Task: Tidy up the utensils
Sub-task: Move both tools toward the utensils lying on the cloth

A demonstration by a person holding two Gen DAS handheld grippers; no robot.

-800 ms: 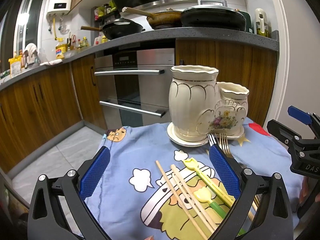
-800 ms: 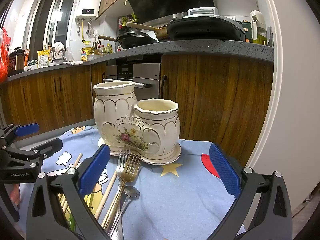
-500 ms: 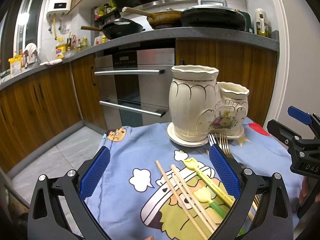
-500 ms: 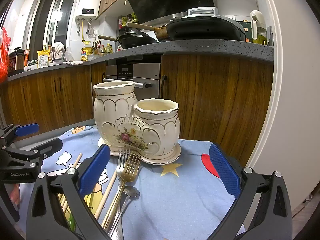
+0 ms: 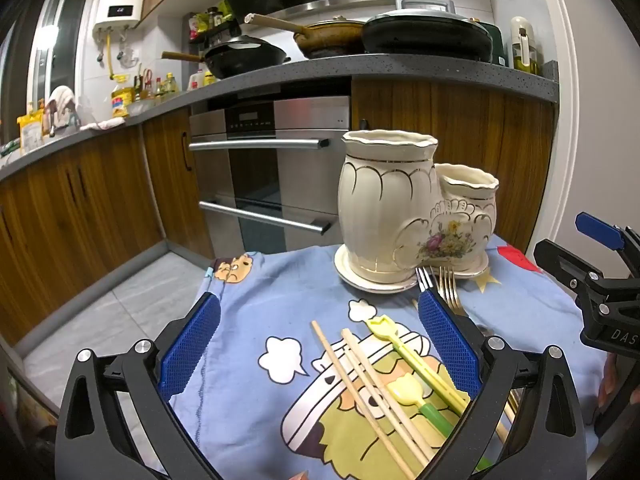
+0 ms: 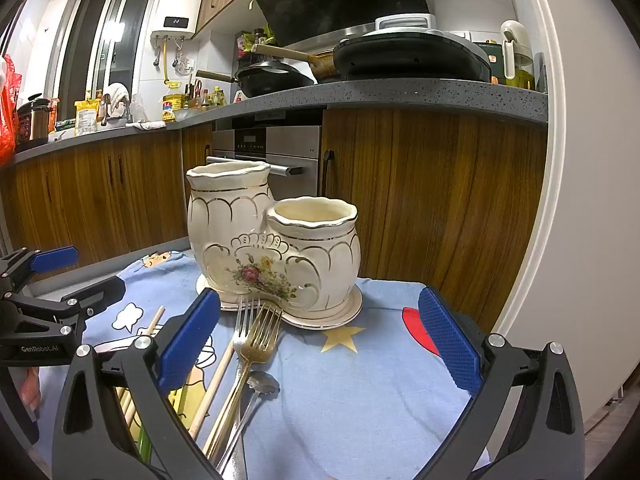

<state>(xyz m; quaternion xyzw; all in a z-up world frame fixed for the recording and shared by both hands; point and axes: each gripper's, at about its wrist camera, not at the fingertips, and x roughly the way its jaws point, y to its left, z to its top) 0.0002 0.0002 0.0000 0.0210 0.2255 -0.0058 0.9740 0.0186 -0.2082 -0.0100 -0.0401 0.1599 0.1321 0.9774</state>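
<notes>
**Both tongs spread above the loose utensils**

The left tongs (image 5: 318,346) hang released, blue pads wide apart, over the blue cartoon cloth (image 5: 280,300) on the worktop. Between the pads lie wooden chopsticks (image 5: 360,376) and yellow-green plastic chopsticks (image 5: 404,352), pointing toward 11 o'clock. The cream double holder (image 5: 404,216) stands upright on its saucer at 1 o'clock, its taller pot on the left. The right tongs (image 6: 318,346) are likewise released and grip nothing. In the right wrist view a gold fork (image 6: 256,344) and a silver fork (image 6: 244,320) lie side by side, tines reaching the saucer at 12 o'clock; a spoon (image 6: 260,384) lies just beside the gold fork's handle.
</notes>
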